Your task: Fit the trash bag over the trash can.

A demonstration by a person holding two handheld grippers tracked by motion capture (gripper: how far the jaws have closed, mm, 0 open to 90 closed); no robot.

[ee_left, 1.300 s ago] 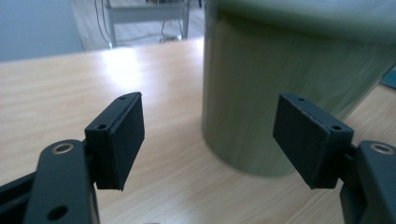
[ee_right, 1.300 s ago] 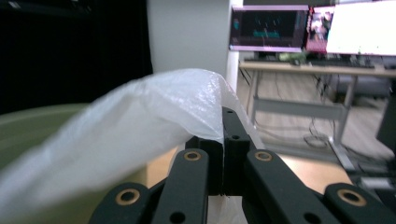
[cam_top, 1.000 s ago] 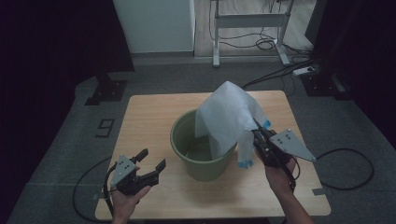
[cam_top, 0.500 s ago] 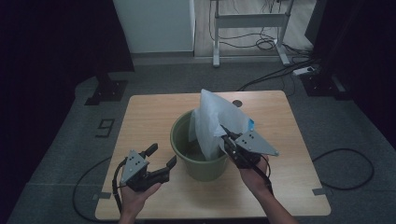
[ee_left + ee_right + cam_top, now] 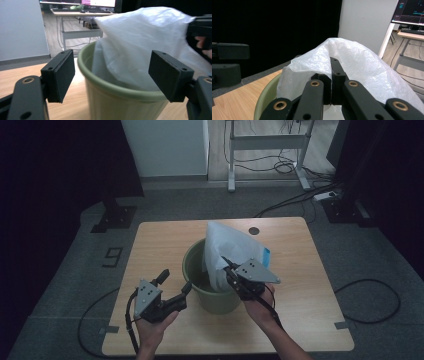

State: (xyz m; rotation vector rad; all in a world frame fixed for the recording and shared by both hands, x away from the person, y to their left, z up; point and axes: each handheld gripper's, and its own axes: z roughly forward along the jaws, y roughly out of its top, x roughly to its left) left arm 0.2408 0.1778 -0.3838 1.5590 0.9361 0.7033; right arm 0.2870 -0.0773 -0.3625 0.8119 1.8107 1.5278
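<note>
— While the right hand-held gripper (image 5: 231, 270) hangs over the green bucket (image 5: 212, 295), what does it have between its jaws?

— A white plastic bag (image 5: 227, 252). In the right gripper view the two black jaws are pressed together with a fold of the bag (image 5: 362, 67) pinched between them, and the film billows up and around them.

— And where does the bag sit against the bucket?

— Its lower part hangs down inside the bucket; the upper part stands above the rim, leaning toward the far right side. A bit of blue shows at the bag's right edge, though I cannot tell what it is.

— What about the left hand-held gripper (image 5: 175, 284)?

— Jaws spread wide, gripping nothing. From above it sits just left of the bucket, near the front of the worktop (image 5: 160, 250), with one fingertip close to the rim; whether it touches, I cannot tell. In the left gripper view the two pads (image 5: 61, 75) frame the bucket (image 5: 117, 100) and the bag (image 5: 140, 45), both of which lie beyond the pads rather than between them.

— Where is the bucket on the worktop?

— Roughly in the middle, a little toward the person's side, standing upright. A small dark round spot (image 5: 254, 230) lies on the wood behind the bag, and cables (image 5: 370, 300) trail over the grey floor to the right.
</note>
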